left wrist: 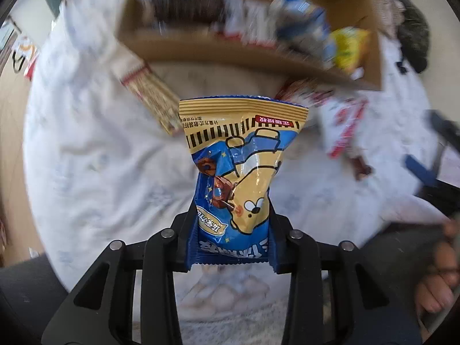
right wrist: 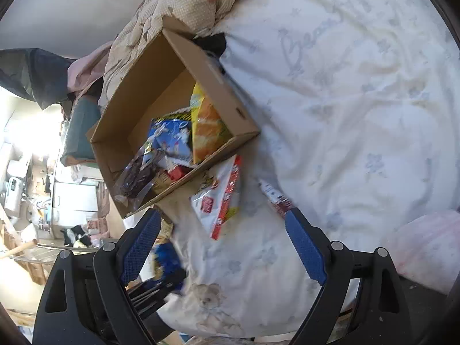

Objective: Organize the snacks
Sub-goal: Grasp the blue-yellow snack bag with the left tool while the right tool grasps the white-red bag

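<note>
Left tool clamped on a glossy blue-and-tan snack packet, crinkled and pinched at the waist, serrated seam nearest, held above the bed. Right tool spread wide, ribbed blue pads bare. Beyond, rumpled white printed bedsheet under a flat red-edged pouch. Farthest, an open brown cardboard box, sharp-cornered, piled with foil bags.

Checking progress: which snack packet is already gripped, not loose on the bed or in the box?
The blue-and-tan cartoon packet, pinched in the left hand-held gripper; the others lie untouched.
</note>
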A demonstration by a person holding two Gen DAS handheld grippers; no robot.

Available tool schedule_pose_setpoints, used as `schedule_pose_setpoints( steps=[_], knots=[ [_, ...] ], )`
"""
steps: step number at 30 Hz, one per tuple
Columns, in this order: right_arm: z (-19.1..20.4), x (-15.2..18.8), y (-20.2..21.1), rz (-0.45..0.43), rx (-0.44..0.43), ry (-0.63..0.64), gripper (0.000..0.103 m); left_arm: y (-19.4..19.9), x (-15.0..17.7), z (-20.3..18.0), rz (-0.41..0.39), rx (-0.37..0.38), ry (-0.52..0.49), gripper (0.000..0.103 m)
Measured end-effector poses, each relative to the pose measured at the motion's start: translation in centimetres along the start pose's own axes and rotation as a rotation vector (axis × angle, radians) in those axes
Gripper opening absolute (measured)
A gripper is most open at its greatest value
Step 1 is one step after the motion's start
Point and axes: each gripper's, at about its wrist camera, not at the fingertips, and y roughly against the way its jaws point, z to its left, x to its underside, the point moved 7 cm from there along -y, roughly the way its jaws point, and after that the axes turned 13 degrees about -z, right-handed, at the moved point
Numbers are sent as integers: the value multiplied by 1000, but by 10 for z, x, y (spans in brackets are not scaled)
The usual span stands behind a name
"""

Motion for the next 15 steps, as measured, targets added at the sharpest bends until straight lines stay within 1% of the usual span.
schedule_pose_setpoints(
  steps=[2,5,7,8,11,13,14,15],
  knots=[
    [4,5,-6,24,-6,4,91,27,-8,1,-40,0,-28,34],
    [12,14,-17,67,-13,22,91,59,-23,15,-116,-61,-99,34],
    [17,21,-28,99,-10,30,91,64,-30,27,-132,-82,-102,34],
    [19,23,-33,110,-4,33,91,61,-42,38,-132,-85,-95,34],
    [21,28,-49,136,30,43,90,52,-41,52,-132,-96,-54,34],
    [21,31,-61,160,32,26,90,46,-41,59,-131,-107,-28,34],
    [21,32,-65,168,34,17,90,46,-41,60,-129,-101,-18,34],
    [21,34,-69,175,37,13,86,46,-41,62,-128,-89,-9,34]
  ],
)
